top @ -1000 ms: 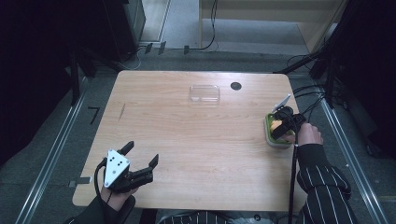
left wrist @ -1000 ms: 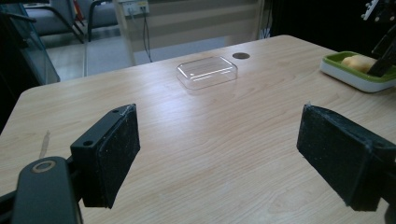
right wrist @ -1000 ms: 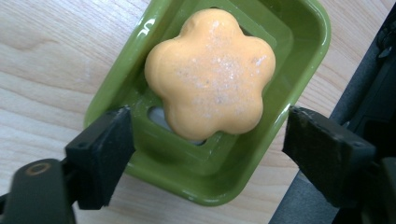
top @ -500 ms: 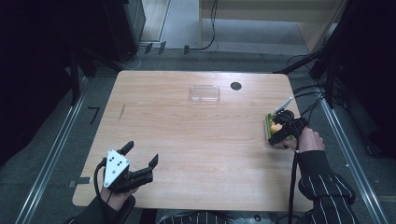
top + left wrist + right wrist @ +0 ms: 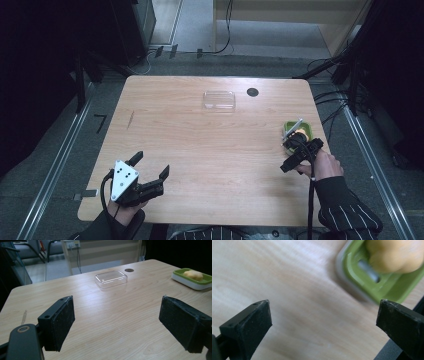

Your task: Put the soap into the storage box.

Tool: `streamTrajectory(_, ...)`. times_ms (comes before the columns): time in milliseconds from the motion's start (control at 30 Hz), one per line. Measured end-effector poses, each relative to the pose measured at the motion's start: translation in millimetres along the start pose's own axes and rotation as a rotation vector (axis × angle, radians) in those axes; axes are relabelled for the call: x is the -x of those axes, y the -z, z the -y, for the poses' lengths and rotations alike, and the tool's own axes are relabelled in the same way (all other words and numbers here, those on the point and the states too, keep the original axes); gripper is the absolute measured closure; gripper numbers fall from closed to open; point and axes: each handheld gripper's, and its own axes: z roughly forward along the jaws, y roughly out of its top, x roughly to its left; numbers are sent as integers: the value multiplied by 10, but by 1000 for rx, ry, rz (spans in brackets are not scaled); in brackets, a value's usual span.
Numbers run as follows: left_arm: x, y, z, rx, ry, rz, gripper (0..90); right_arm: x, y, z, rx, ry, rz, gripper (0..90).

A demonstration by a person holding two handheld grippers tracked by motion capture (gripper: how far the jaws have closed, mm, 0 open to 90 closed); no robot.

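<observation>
Your right gripper (image 5: 289, 156): jaws just opened wide, nothing between, green tray (image 5: 306, 131) with yellow food (image 5: 299, 134) just beyond | your left gripper (image 5: 150, 172): level, agape, empty

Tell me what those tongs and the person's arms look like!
Both tongs are black, with two flat, blocky jaws. The left tongs carry a grey three-cornered plate with small dark dots. A black cable trails from the right tongs along a dark sleeve with thin white stripes.
</observation>
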Motion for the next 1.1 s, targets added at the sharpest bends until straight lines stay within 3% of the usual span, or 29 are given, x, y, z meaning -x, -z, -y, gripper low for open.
streamTrajectory(133,4,-3,0,1,-1,1,137,-99,-29,86,-23,17,5,2)
streamTrajectory(467,-1,1,0,0,-1,1,137,-299,-105,369,-6,71,-13,4)
streamTrajectory(800,6,-2,-1,0,0,0,137,-438,-108,694,28,59,-21,8)
streamTrajectory(1100,9,-10,-5,-1,1,-3,137,-487,-142,767,22,83,-39,18)
